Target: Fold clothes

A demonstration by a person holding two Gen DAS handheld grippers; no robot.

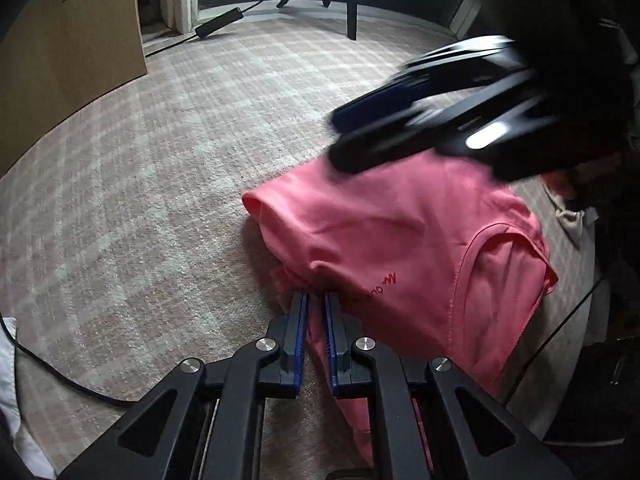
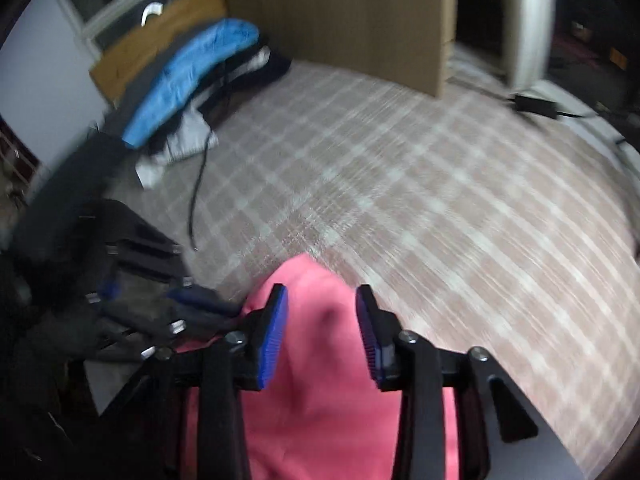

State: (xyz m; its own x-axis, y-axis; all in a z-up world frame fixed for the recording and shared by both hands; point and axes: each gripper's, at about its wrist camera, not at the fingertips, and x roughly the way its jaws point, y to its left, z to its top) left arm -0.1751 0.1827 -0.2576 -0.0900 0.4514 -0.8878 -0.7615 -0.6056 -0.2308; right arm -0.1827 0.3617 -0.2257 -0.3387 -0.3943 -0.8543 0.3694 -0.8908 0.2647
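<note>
Centrally, a pink T-shirt [image 1: 400, 240] lies bunched on a plaid carpet [image 1: 160, 180], its hem rolled into a rounded fold at about ten o'clock of the heap and a sleeve opening showing toward three o'clock. Small red lettering sits on the cloth near the lower middle.

At six o'clock in the left wrist view, the left gripper [image 1: 316, 300] has its blue pads nearly together, clenched on a gathered pinch of the shirt's edge; pink cloth runs down between the fingers and hangs below them.

At about one o'clock from the shirt in the same view, the right gripper [image 1: 340, 136] hangs blurred above the cloth, its dark fingers pointing down toward the fabric. In the right wrist view its blue pads [image 2: 272, 336] stand apart, released, with the pink cloth seen between and beneath them but not pressed by either pad. The left gripper shows there as a dark blurred shape at nine o'clock.

Farther out, a black cable [image 1: 60, 372] curves over the carpet at eight o'clock of the left wrist view, beside a bit of white cloth [image 1: 12, 392] at the edge. A brown panel [image 1: 72, 40] stands at eleven o'clock, and a black power brick [image 1: 218, 24] lies at twelve. In the right wrist view, a pile of clothes with a blue garment [image 2: 188, 80] on top rests at ten o'clock.
</note>
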